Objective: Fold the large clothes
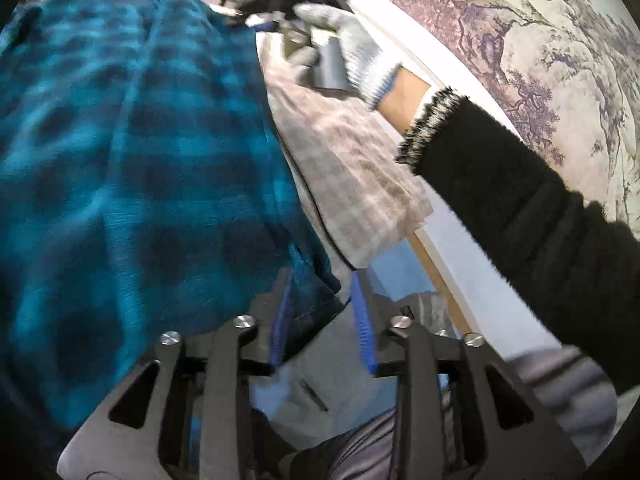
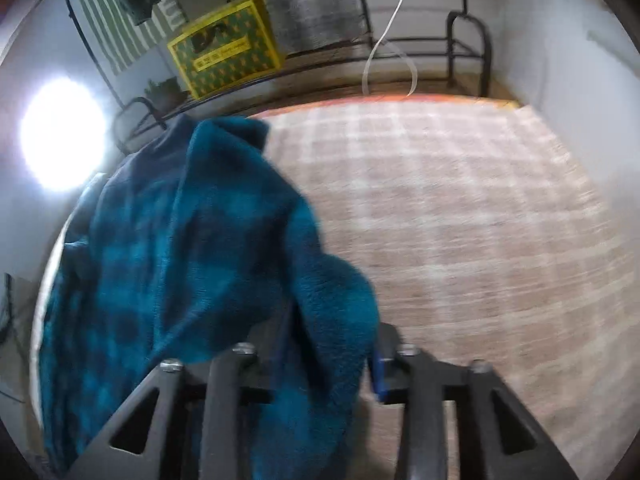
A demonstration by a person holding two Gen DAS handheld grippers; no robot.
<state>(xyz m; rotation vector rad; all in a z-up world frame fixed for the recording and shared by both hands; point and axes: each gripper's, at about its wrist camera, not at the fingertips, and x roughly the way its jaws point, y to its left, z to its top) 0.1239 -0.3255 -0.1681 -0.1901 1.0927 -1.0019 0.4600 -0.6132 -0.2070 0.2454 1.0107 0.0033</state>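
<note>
Left wrist view: a gloved hand [image 1: 344,48] with a black fuzzy sleeve [image 1: 500,200] reaches in from the right and carries the right hand-held gripper [image 1: 280,4], partly hidden behind the hand. A wall hanging printed with trees [image 1: 540,40] fills the upper right. A beige checked cloth [image 1: 352,168] covers the table [image 1: 432,276], whose wooden edge shows below it. The teal plaid fleece garment [image 1: 120,160] occupies the left half of the view, draped and blurred; its lower corner lies between the blue pads of the left hand-held gripper [image 1: 324,320], which stand apart and do not press on it. Right wrist view: a yellow and green box [image 2: 224,52] and a black metal frame [image 2: 468,32] stand beyond the table's far edge; a bright lamp [image 2: 64,132] glares at left. The fleece garment [image 2: 180,240] hangs bunched over the left part of the checked cloth [image 2: 460,208]. A thick fold fills the gap of the right hand-held gripper [image 2: 332,356]; whether the pads pinch it cannot be told.
</note>
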